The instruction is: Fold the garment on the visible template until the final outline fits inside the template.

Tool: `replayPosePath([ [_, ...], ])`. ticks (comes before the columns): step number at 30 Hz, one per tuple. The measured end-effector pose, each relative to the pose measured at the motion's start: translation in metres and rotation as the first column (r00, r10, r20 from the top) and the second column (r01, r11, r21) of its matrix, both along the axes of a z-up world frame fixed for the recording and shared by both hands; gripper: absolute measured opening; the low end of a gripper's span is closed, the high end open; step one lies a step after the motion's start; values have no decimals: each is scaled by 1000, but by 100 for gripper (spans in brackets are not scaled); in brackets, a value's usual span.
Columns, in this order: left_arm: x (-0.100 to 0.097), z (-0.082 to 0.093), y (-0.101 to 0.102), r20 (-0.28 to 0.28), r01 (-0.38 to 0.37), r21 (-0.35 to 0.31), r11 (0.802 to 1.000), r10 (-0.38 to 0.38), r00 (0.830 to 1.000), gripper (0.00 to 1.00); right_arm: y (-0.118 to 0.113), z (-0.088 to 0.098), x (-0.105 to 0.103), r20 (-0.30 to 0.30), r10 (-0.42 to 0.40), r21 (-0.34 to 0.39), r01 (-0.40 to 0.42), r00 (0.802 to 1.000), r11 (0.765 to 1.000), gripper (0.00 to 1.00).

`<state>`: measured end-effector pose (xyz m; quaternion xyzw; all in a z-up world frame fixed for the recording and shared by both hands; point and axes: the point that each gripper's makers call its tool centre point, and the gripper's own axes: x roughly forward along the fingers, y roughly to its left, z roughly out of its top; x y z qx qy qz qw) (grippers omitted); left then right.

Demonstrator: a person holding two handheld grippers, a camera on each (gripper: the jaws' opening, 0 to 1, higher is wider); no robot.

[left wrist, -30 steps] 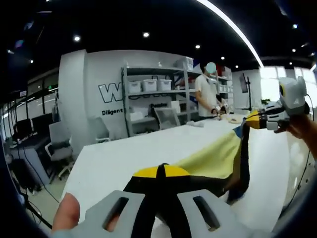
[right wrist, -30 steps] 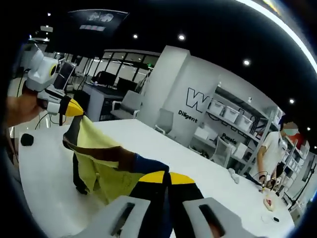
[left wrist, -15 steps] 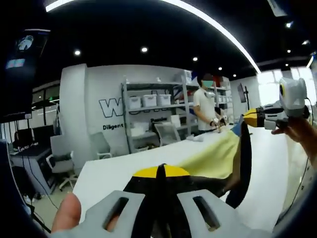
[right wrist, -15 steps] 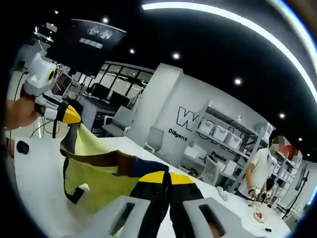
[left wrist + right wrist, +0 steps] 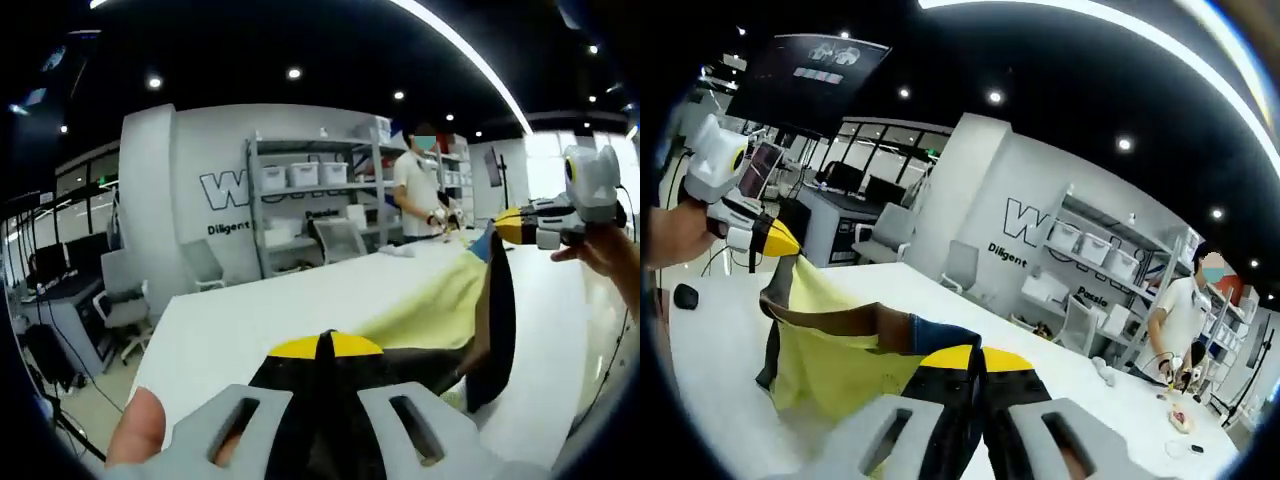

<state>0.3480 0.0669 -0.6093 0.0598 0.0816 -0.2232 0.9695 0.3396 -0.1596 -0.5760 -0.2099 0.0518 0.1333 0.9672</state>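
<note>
Above the white worktop (image 5: 260, 310), the garment (image 5: 440, 305) hangs stretched between the two tools, lifted clear along its upper edge, with its lower part drooping toward the surface. The left hand-held gripper (image 5: 322, 350) has its yellow-tipped jaws pressed together on one dark edge of the cloth, and a thumb (image 5: 135, 430) shows beside its grey frame. At the right of the left gripper view, the right hand-held gripper (image 5: 515, 225) pinches the far end of the cloth, held up by a hand (image 5: 600, 250). The garment is pale yellow with dark trim, and a dark strap-like strip (image 5: 492, 320) hangs down from the raised end. In the right gripper view, the right hand-held gripper (image 5: 975, 362) is clenched on the fabric, where a blue patch and a brown band lie just ahead of its jaws, while the left hand-held gripper (image 5: 775, 238) holds the opposite corner at the left. Beyond the worktop stand shelves (image 5: 310, 200) with white bins, and a person (image 5: 418, 195) works at the far end.
</note>
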Motion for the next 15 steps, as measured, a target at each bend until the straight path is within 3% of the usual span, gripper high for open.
replayPosePath([
  [6,19,-36,-2,-78,-5,22,1000,7,997,0,-1,-27,16,-47,5,-3,-5,999,1000,0],
  [11,39,-71,-5,-158,-7,37,999,13,987,0,-4,-60,38,-114,-1,-7,0,994,1000,0],
  [15,58,-90,-7,-187,-6,40,999,14,982,0,-8,-89,59,-169,-6,-21,3,986,1000,0],
])
